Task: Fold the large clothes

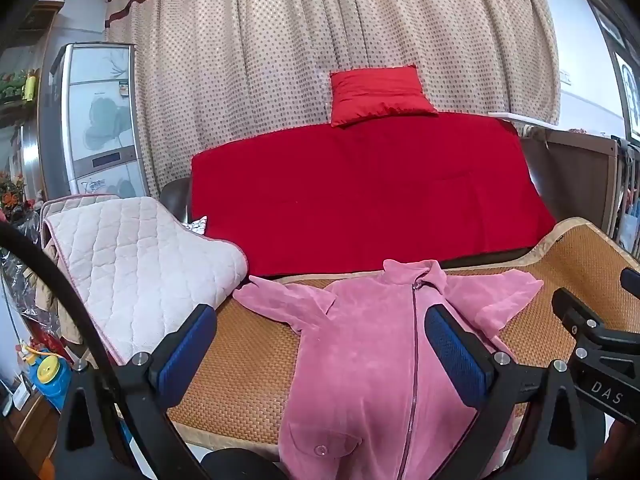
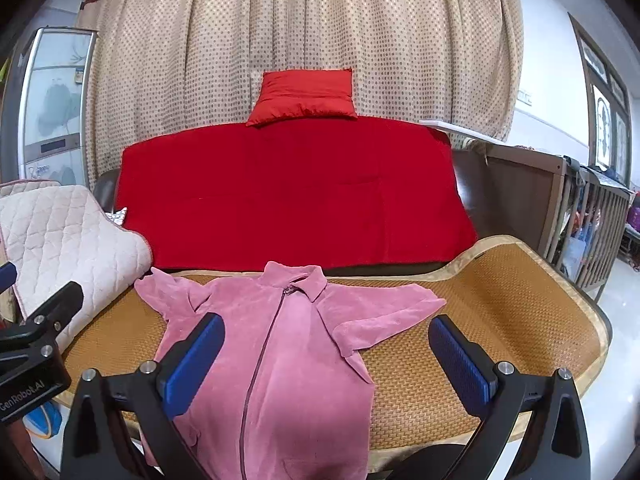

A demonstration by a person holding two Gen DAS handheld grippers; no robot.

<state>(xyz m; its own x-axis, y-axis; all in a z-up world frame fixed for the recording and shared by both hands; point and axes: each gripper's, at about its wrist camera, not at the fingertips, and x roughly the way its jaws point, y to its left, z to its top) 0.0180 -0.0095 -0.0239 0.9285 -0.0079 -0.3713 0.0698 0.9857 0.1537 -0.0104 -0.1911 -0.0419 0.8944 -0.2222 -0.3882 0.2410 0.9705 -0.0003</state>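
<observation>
While one pink jacket (image 1: 360, 344) lies flat on the woven mat (image 1: 248, 380), collar toward the red blanket (image 1: 360, 192) and zipper running lengthwise toward the cameras, both left tongs (image 1: 320, 356) and right tongs (image 2: 326, 360) hover spread and empty. Only the left view shows its buttoned pocket (image 1: 324, 446).

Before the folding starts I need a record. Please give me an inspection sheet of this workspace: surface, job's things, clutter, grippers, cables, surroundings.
Surface: woven mat with a tan border, lying flat.
Job's things: pink jacket spread front up, zip closed, sleeves out to both sides.
Clutter: white quilted pad lies at the mat's left end.
Grippers: left gripper and right gripper both open, hanging above the jacket, holding nothing.
Cables: a dark cable curves past the left gripper.
Surroundings: red blanket, red cushion, dotted curtain, wooden crib to the right.
</observation>
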